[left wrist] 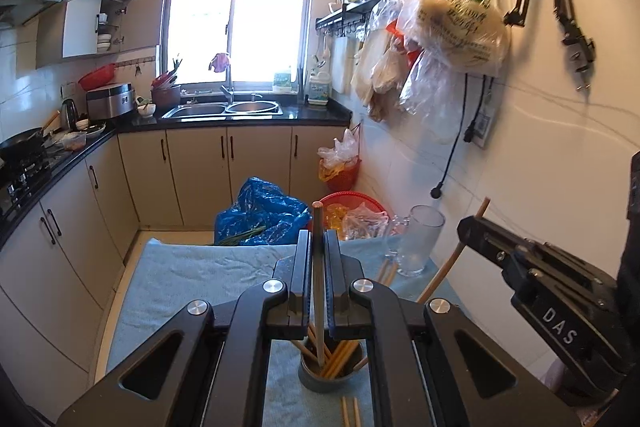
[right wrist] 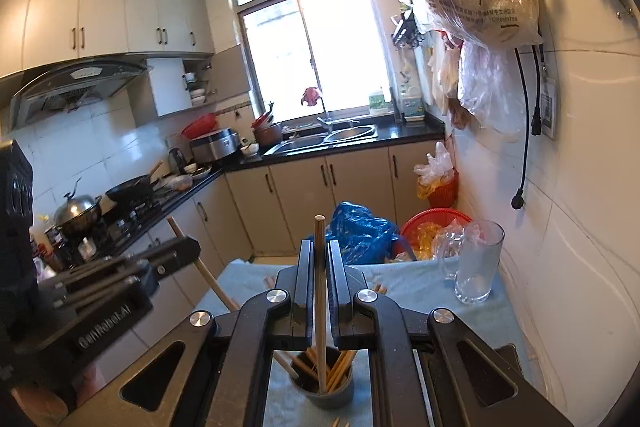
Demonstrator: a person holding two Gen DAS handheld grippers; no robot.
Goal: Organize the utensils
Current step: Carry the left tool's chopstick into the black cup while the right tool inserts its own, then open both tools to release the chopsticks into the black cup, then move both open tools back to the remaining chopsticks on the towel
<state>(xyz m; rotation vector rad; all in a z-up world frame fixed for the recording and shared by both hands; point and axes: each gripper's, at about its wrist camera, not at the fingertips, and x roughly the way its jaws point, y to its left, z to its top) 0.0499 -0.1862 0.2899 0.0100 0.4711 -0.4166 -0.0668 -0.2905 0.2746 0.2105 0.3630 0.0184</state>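
Observation:
My left gripper (left wrist: 318,239) is shut on a wooden chopstick (left wrist: 318,267) held upright, its lower end inside a grey cup (left wrist: 330,381) that holds several chopsticks. My right gripper (right wrist: 319,251) is shut on another upright chopstick (right wrist: 319,287), its lower end in the same grey cup (right wrist: 322,393). Each gripper shows in the other's view: the right one (left wrist: 472,225) at the right with its chopstick (left wrist: 452,259), the left one (right wrist: 188,247) at the left. Loose chopsticks (left wrist: 388,273) lie on the blue towel (left wrist: 192,279) near the glass mug, and two more (left wrist: 350,413) lie in front of the cup.
A clear glass mug (left wrist: 418,243) stands at the table's far right by the tiled wall; it also shows in the right wrist view (right wrist: 476,263). Beyond the table are a blue plastic bag (left wrist: 260,211) and red baskets (left wrist: 352,203). Plastic bags (left wrist: 460,23) hang from wall hooks.

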